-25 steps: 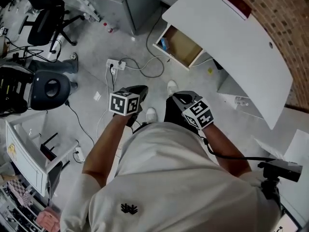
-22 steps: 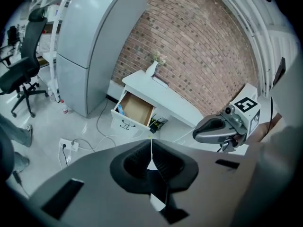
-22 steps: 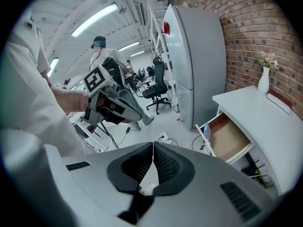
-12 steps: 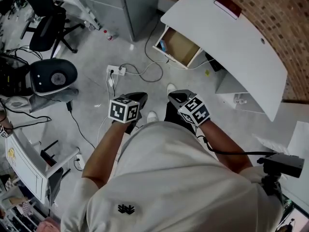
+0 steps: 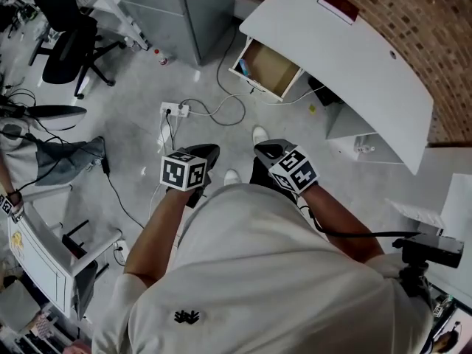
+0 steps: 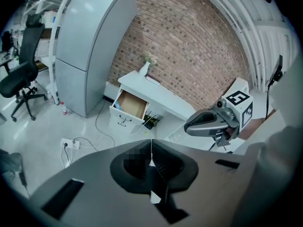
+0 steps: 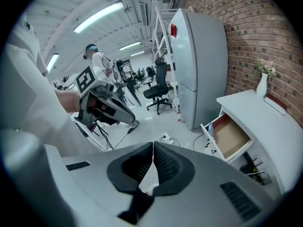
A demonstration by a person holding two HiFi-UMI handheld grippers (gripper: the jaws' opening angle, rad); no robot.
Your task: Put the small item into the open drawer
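Observation:
The open drawer (image 5: 268, 68) sticks out from under a white desk (image 5: 346, 46); its wooden bottom shows, with a small blue item (image 5: 244, 66) in its left corner. I hold both grippers close to my body, above the floor and well short of the drawer. The left gripper (image 5: 209, 152) is shut with nothing between its jaws, and so is the right gripper (image 5: 264, 150). In the left gripper view, the closed jaw tips (image 6: 151, 143) point toward the drawer (image 6: 130, 105). The right gripper view also shows the drawer (image 7: 230, 137), beyond its own shut jaws (image 7: 153, 145).
A power strip (image 5: 175, 110) with trailing cables lies on the grey floor between me and the drawer. A tall grey cabinet (image 5: 188, 6) stands left of the desk. An office chair (image 5: 70, 46) is at far left. A camera on a stand (image 5: 431, 249) is at my right.
The head view has drifted, so desk and drawer sit slightly higher and further left. At the left edge the round seat is gone. Both grippers stay shut in front of me.

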